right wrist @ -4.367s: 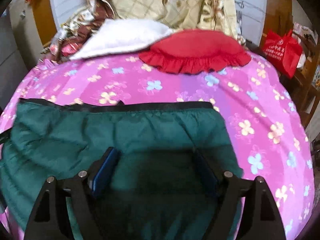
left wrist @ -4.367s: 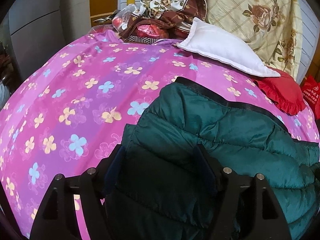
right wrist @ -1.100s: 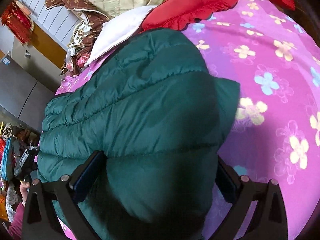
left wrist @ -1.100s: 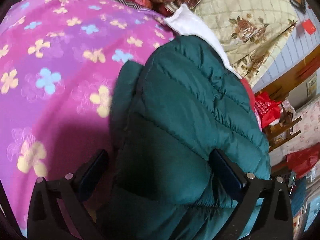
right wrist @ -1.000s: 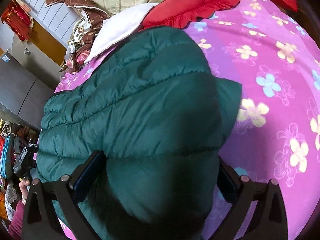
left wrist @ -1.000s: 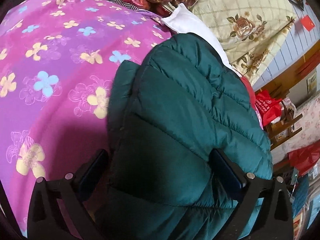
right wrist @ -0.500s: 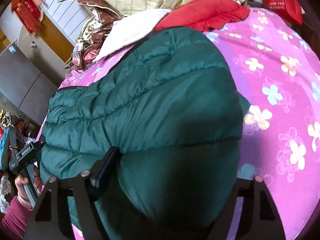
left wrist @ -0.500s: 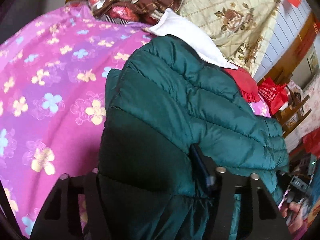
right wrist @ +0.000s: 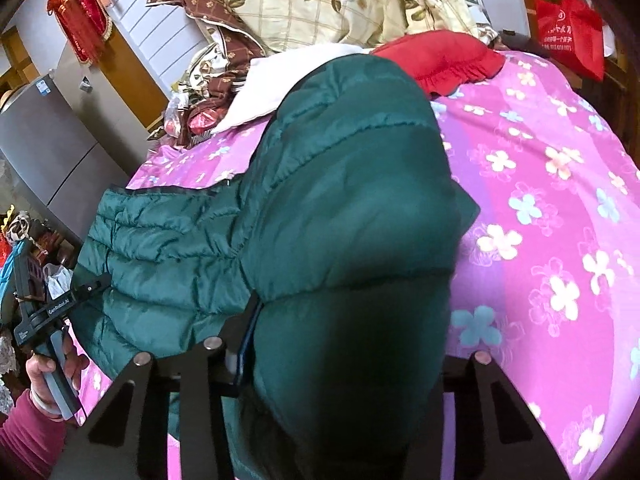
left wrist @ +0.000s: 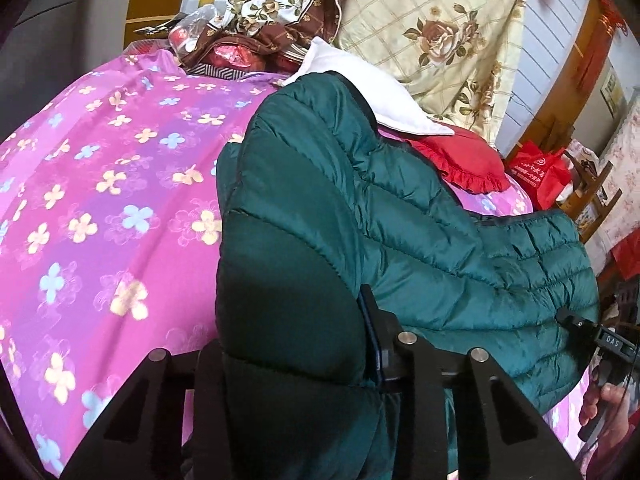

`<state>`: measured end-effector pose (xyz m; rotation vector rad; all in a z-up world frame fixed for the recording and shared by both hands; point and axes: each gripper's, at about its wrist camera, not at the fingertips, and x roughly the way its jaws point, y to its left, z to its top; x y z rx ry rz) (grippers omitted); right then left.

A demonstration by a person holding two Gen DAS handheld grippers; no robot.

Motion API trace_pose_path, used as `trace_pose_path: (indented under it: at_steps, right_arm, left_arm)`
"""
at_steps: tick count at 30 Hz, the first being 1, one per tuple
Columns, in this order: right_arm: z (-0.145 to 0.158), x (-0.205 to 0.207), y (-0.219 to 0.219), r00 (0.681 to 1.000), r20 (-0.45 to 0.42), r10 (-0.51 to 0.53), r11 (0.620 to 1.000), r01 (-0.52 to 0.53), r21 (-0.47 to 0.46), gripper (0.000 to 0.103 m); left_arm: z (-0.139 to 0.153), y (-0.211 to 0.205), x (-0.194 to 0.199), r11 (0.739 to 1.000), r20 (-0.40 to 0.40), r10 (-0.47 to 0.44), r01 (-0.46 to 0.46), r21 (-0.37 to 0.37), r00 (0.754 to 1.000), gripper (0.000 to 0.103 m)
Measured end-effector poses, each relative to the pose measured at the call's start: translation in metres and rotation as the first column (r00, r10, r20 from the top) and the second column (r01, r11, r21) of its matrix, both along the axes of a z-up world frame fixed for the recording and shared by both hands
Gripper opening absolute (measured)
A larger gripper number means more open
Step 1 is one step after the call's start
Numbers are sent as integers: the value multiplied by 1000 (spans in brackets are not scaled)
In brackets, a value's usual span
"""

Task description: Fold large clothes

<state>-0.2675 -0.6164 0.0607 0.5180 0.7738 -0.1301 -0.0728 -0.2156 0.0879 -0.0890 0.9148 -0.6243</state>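
Pink flowered bedsheet covers the bed under you, and both views look down across it.

Your left claw is closing with a thick fold of the dark green puffer jacket bunched between its fingers; the right-hand blue pad presses into the quilted fabric, while the other finger is hidden behind the fold. Your right claw is closing too, with another bulky fold of the jacket filling the gap; its left pad presses against the fabric and the far finger is covered by it.

Between the two claws the jacket hangs in a sagging span, its far part draped on the sheet. In the right wrist view, your left hand in a pink sleeve grips the other handle at the picture's left edge.

Beyond the jacket lie a white pillow and a red ruffled cushion, just beside each other. Behind them a cream rose-print quilt is piled up. A red bag stands off the bed's far corner.
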Motion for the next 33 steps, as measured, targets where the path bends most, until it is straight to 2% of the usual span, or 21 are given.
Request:
trace_pose_path:
  at_steps: [9,14,19,22,24,25,27,30,33]
  right_arm:
    - [23,-35,22,999,26,20,1000,-20,-6,43]
    - [30,-63,37,999,10,45,999,-45,9,43]
    - [28,-97,46,999,-2,54,997,-53,58,43]
    - [16,-108,45,998,-42,38,995,-34,94,45]
    - [3,-112,43,997,-81,17,996,-9,90,58]
    - [-6,-112,40,994,-111,-3,996,12,87,62]
    - [-23,-111,39,987,-160,-32,998,41,54,79]
    - [-37,-115,37,985,-159,-74,995,84,55,88]
    - [-31,-124,40,980,-162,-119,991,128,48,88]
  left_arm:
    - [19,25,-39,998,-8,-58,58,-13,998,11]
    - [26,46,-68,996,-22,-92,91,-23,996,10]
    - [17,66,-90,995,-74,-102,102,-10,992,11]
    - [1,69,-93,996,-94,-80,83,32,992,18]
    - [-10,70,-90,997,-120,-61,67,50,991,33]
    - [-16,70,-88,997,-131,-50,58,57,990,37]
    - [-24,73,-85,998,-133,-20,27,52,991,50]
    - [-21,77,-91,997,-109,16,-8,71,994,55]
    - [-5,81,-104,991,-41,51,-46,129,998,55]
